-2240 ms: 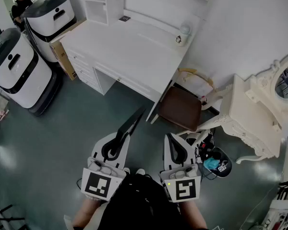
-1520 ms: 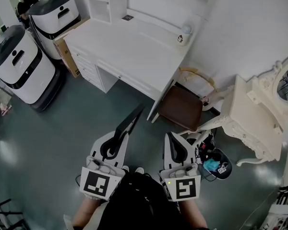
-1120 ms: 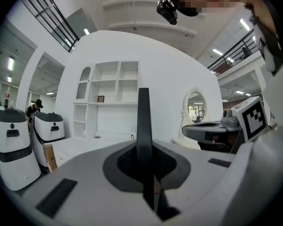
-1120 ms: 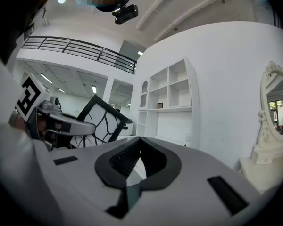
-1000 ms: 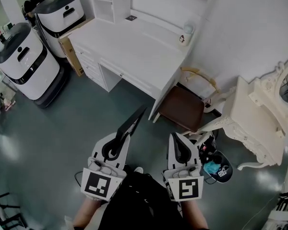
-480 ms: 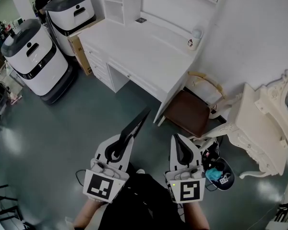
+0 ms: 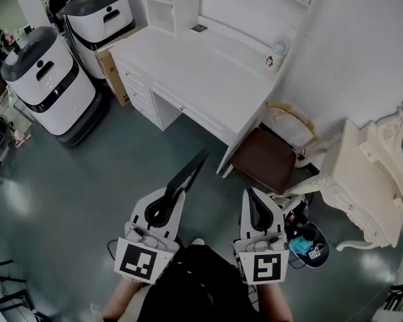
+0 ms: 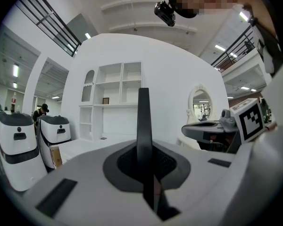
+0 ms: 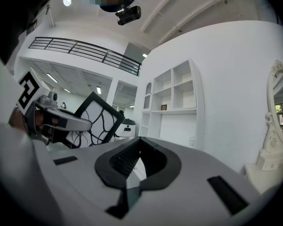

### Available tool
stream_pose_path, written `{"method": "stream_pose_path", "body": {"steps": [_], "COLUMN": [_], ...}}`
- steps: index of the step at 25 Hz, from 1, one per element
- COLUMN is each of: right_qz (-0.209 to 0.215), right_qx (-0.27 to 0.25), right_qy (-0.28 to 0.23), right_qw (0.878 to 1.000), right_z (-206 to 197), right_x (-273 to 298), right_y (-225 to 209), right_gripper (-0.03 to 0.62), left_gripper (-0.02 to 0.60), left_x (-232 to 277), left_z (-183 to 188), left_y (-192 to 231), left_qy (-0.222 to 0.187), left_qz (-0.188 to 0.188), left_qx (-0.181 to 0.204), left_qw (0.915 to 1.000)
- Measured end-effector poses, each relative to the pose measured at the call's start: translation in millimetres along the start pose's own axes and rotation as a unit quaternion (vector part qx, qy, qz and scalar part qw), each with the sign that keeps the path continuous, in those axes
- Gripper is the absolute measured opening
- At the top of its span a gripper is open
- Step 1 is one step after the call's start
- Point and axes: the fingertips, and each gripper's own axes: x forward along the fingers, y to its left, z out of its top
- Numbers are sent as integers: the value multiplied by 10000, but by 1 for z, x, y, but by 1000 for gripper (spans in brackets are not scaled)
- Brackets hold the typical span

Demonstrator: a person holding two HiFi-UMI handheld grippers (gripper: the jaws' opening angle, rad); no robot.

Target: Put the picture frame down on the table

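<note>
Carrying is as far as it goes: the left gripper (image 7: pixel 168 198) pinches the thin black-edged picture frame (image 7: pixel 188 174) in its jaws, edge-up over the grey floor (image 7: pixel 87 173), well short of the white tabletop (image 7: pixel 188 66). The right gripper (image 7: pixel 250 194) has its jaws closed and empty. Setting down is left; the tabletop's near edge lies open, with a brown chair (image 7: pixel 262 159) beside its corner.

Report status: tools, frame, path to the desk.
Left tool shut on picture frame, held upright. Right tool shut, empty. White desk ahead, not reached; brown chair at its corner.
</note>
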Motion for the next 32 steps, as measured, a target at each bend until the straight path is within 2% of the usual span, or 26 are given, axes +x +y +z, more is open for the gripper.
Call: {"method": "stream_pose_path", "body": {"steps": [7,14,22,32], "right_qz": [-157,-456,-960,-1556], "right_qx": [-74,-105,-102,-205], "right_qy": [44,242,231,341], "right_qw": [9998,9986,9951,9870], "right_z": [4,3,21,28], "right_x": [38,91,161,211], "right_y": [8,8,21,43], "right_gripper": [2,2,2,2], "left_gripper": [12,12,12,12], "left_x": [20,59,90,115], "left_z": [1,5,16,24], "left_y": [40,85,154,221], "left_qy": [53,109,147,19], "left_qz": [-175,-559,-1023,-1513], "left_qx": [-67,14,24,55], "left_qw": [9998,9984,9946,9885]}}
